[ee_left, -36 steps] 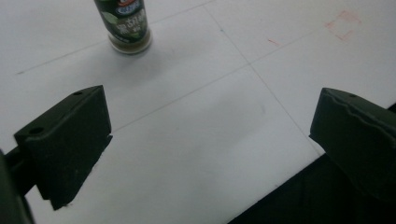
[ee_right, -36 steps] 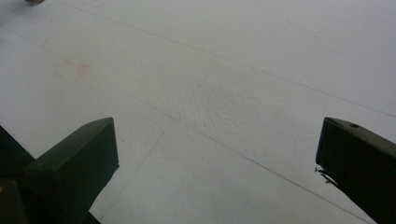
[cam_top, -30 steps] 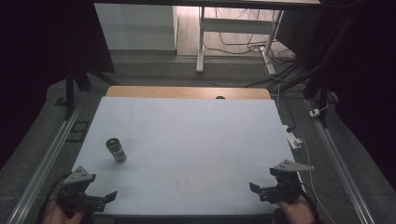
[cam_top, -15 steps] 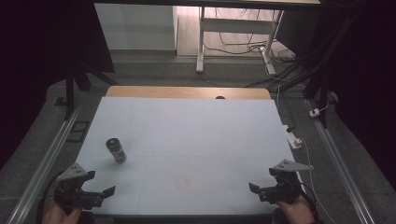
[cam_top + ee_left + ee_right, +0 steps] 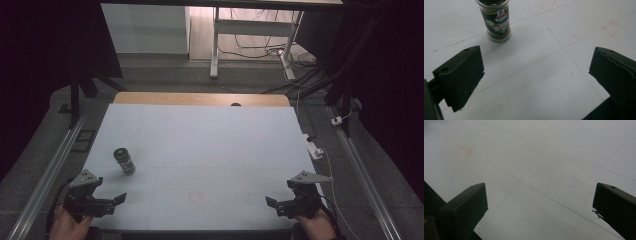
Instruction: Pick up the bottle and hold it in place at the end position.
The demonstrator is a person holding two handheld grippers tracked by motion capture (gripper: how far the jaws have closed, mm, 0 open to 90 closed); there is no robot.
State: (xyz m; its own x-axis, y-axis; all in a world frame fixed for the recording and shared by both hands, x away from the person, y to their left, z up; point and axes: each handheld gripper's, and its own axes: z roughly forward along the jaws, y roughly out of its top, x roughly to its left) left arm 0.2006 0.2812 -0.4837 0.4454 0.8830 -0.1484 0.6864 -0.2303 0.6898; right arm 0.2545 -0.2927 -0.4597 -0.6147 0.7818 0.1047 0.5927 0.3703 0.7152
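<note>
A small glass spice jar (image 5: 124, 161) with a dark lid and green label stands upright on the white table (image 5: 210, 150), towards the left. In the left gripper view the jar (image 5: 496, 21) is ahead and a little left of the jaws, well apart from them. My left gripper (image 5: 118, 199) is held near the table's front left corner, open and with nothing in it (image 5: 536, 72). My right gripper (image 5: 272, 204) sits near the front right corner, also open over bare table (image 5: 540, 205).
A wooden strip (image 5: 200, 98) runs along the table's far edge, with a small dark object (image 5: 235, 104) on it. A white power strip (image 5: 315, 150) and cable lie off the right edge. Metal rails (image 5: 50, 170) flank both sides. Faint red marks (image 5: 195, 196) show near the front centre.
My left gripper has edged slightly forward, towards the jar. The right gripper and the jar have stayed where they were.
</note>
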